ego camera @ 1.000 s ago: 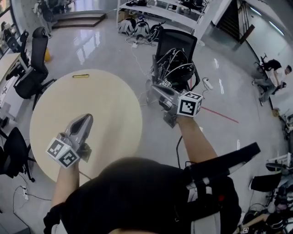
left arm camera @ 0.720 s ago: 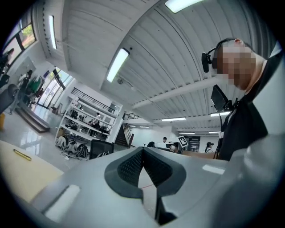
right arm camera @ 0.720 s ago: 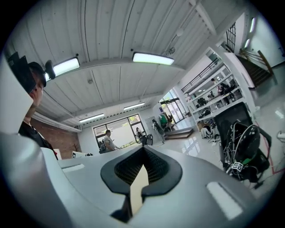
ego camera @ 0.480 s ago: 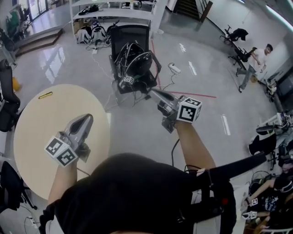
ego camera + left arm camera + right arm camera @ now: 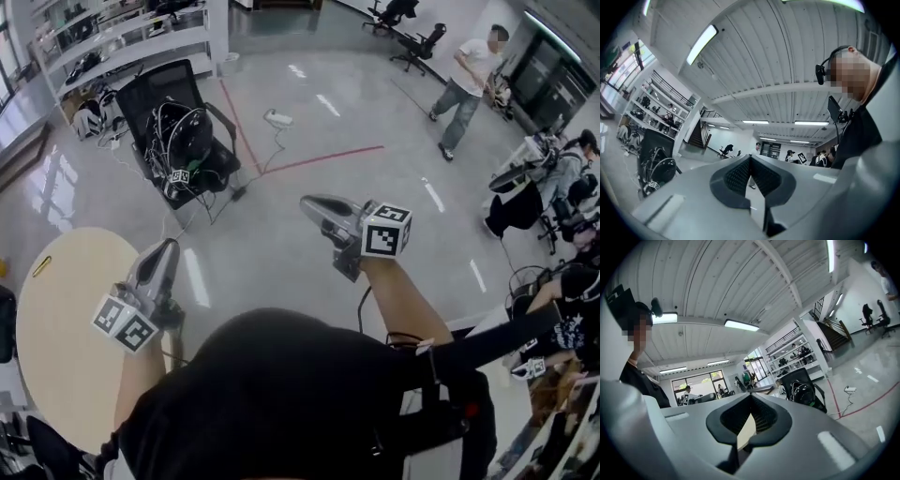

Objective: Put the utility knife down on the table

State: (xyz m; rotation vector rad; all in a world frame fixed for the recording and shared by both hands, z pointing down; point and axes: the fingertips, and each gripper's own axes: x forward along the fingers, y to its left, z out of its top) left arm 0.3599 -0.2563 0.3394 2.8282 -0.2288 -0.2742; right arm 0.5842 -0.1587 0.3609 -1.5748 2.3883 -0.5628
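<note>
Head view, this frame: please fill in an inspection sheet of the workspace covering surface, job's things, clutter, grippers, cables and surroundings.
Surface: round pale table at lower left, partly cut off by the frame.
Job's things: yellow knife lies on the table near its far edge.
Clutter: nothing seen on the table besides the knife.
Grippers: left gripper and right gripper both shut and empty, neither near the knife.
Cables: a bundle piled on the black chair; a power strip with its lead on the floor.
Surroundings: shelves, red floor line, a person standing far off.
</note>
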